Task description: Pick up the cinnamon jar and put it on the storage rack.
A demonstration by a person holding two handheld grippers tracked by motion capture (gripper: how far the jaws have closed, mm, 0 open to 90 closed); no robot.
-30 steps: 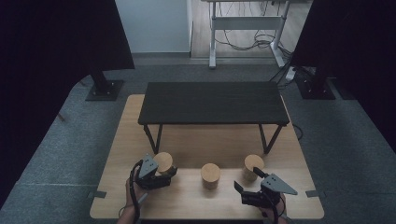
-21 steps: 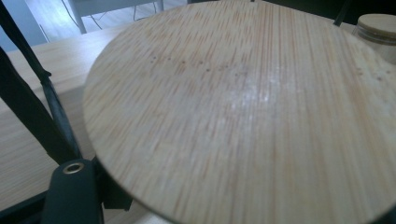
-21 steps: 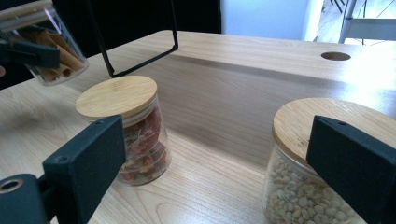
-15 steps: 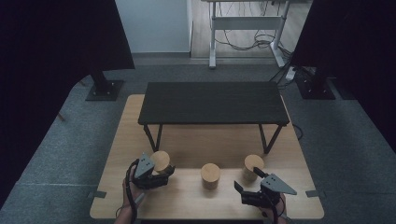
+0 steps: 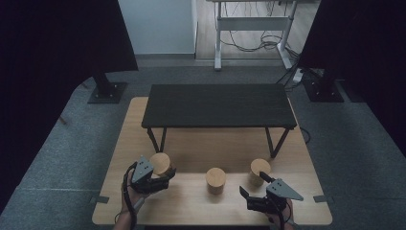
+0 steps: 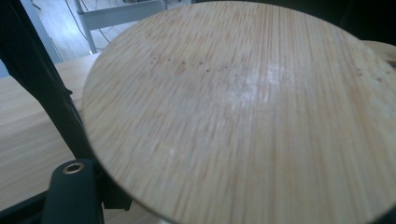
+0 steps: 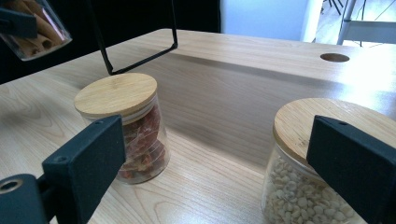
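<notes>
Left tool (image 5: 165, 177) pinches jar (image 5: 161, 165) at near-left of table (image 5: 191, 143); jar round, bamboo lid (image 6: 243, 112) with fine straight grain, long axis roughly upright, slightly tilted. Right tool (image 5: 253, 189) spread wide, holds nothing, near front edge. Beyond it: glass jar of pale beans (image 7: 322, 186), glass jar of reddish pieces (image 7: 126, 126), both upright, bamboo lids. Farther: black low stand (image 5: 218, 105).

Black hand-held gripper (image 5: 261, 193) w/ grey triangular plate (image 5: 284, 188)

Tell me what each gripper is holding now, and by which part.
The left gripper holds the left glass jar by its sides, below the bamboo lid. The right gripper holds nothing.
</notes>
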